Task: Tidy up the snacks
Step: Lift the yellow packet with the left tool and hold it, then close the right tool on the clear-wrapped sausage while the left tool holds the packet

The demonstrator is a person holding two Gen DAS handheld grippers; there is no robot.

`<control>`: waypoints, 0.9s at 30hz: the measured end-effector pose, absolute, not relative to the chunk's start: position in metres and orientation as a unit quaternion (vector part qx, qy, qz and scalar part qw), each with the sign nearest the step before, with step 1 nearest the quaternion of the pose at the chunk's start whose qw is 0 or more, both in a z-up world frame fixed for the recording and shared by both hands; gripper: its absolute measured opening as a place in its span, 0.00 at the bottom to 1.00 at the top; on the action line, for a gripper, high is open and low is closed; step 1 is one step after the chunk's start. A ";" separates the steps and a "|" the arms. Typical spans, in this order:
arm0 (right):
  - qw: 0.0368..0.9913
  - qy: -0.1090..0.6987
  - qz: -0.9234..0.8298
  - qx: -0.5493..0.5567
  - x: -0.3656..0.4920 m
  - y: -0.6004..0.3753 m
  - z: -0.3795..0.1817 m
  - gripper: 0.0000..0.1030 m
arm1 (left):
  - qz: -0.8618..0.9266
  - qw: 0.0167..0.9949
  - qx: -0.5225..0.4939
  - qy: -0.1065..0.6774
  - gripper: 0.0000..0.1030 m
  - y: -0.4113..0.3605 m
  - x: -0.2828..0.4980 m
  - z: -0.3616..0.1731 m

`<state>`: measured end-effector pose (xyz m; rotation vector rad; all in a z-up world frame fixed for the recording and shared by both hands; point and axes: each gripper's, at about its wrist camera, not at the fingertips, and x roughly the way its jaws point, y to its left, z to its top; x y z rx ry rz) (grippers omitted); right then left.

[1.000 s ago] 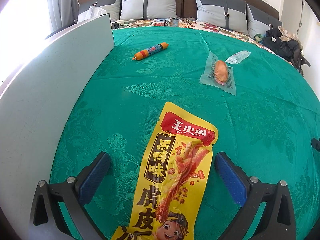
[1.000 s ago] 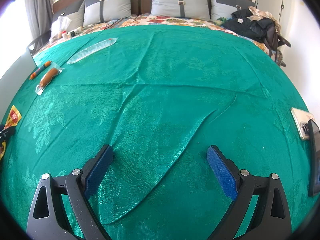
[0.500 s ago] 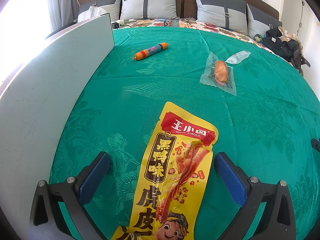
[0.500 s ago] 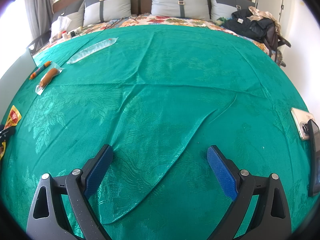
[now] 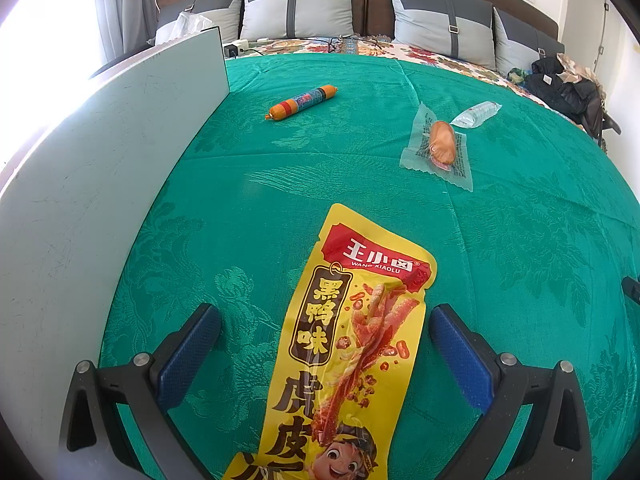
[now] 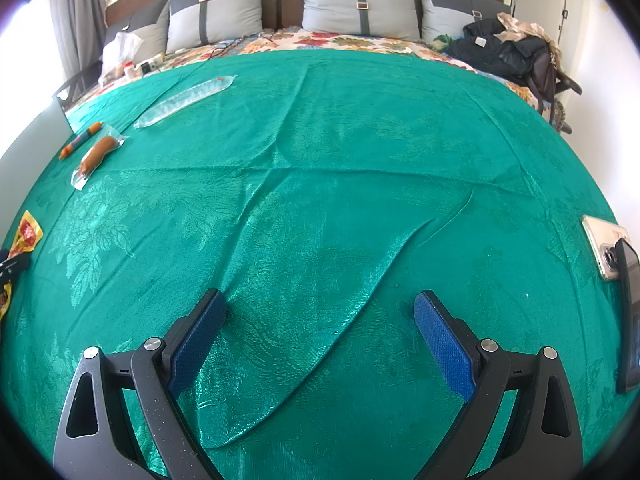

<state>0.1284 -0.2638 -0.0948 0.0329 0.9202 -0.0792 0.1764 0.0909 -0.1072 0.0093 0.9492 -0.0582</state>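
A long yellow snack packet point(image 5: 352, 344) lies flat on the green bedspread point(image 5: 520, 240), between the wide-apart fingers of my left gripper point(image 5: 325, 320), which is open and not closed on it. Farther back lie an orange sausage stick point(image 5: 302, 101), a clear-wrapped sausage point(image 5: 440, 146) and a clear tube packet point(image 5: 478, 114). My right gripper point(image 6: 320, 312) stands open over bare bedspread point(image 6: 340, 160). From the right wrist the sausage stick point(image 6: 80, 141), wrapped sausage point(image 6: 95, 155), clear tube packet point(image 6: 186, 96) and yellow packet's corner point(image 6: 27, 234) sit far left.
A pale grey board point(image 5: 92, 168) stands along the left edge of the bed. Pillows point(image 5: 298, 10) line the headboard, dark clothes point(image 6: 508, 54) pile at the back right. Two phones point(image 6: 608, 252) lie at the right edge. A white plastic bag point(image 6: 120, 50) sits back left.
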 end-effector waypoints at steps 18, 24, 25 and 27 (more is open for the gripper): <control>0.895 0.444 -0.038 0.016 0.128 -0.264 -0.095 0.94 | -0.028 0.889 0.004 0.457 1.00 0.091 0.176 -0.107; 0.895 0.443 -0.043 0.018 0.127 -0.264 -0.094 0.93 | -0.028 0.889 0.005 0.457 1.00 0.091 0.176 -0.107; 0.895 0.442 -0.053 0.025 0.126 -0.263 -0.093 0.92 | -0.028 0.889 0.004 0.457 1.00 0.091 0.176 -0.107; 0.897 0.435 -0.043 0.069 0.127 -0.256 -0.084 0.92 | -0.028 0.889 0.004 0.457 1.00 0.091 0.176 -0.107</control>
